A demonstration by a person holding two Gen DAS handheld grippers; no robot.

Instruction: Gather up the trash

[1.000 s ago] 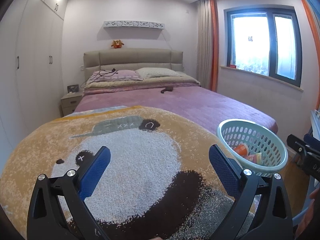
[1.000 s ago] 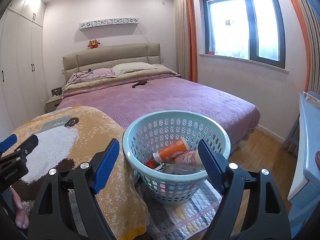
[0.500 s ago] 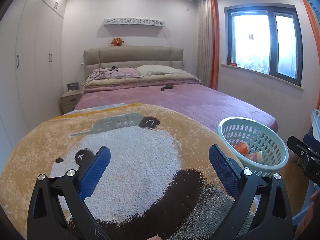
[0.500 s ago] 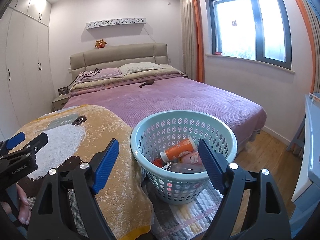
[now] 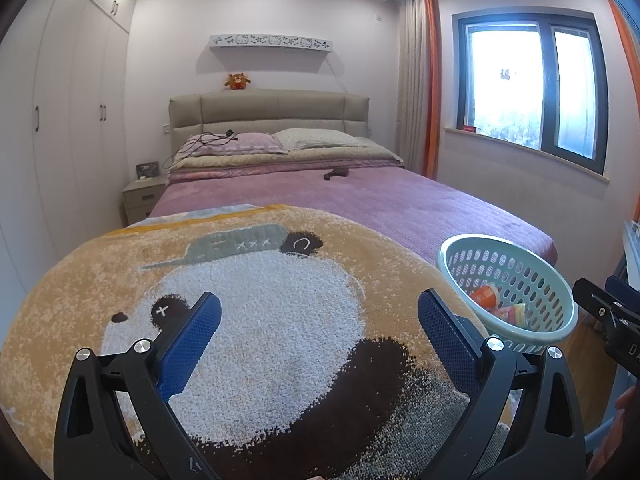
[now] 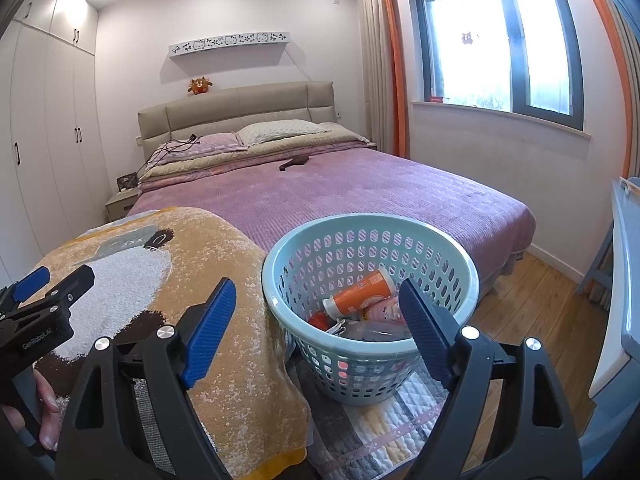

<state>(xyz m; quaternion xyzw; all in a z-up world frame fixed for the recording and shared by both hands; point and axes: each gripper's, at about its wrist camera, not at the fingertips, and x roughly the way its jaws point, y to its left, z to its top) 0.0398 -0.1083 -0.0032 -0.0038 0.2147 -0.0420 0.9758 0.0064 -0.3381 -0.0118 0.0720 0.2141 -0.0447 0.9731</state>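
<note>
A pale teal plastic laundry basket [image 6: 372, 304] serves as the trash bin: round, with a smooth rolled rim and walls pierced by rows of oval holes. It stands on a quilted striped mat [image 6: 384, 432] at the near end of the bed [image 6: 360, 196], just right of an orange panda-print blanket [image 5: 256, 320]. Inside it lie an orange tube with a white cap [image 6: 360, 294], tilted with the cap toward the left, a pinkish packet [image 6: 384, 312] just beside it, something red [image 6: 320, 319] at the left, and a clear crumpled wrapper [image 6: 364, 332] nearest the camera; its exact kind cannot be told. The right claw [image 6: 316, 328] hovers just in front of the basket, its blue-padded jaws spread wide and opening a little further, with nothing pressed between the pads; the basket's near rim shows between them. The left claw [image 5: 320, 340] hangs over the panda blanket, jaws likewise wide apart and gripping nothing. In the left wrist view the basket sits at the far right, with the tube's orange showing through the opening. A small dark object [image 6: 294, 163] lies far up the purple bedspread near the pillows.
</note>
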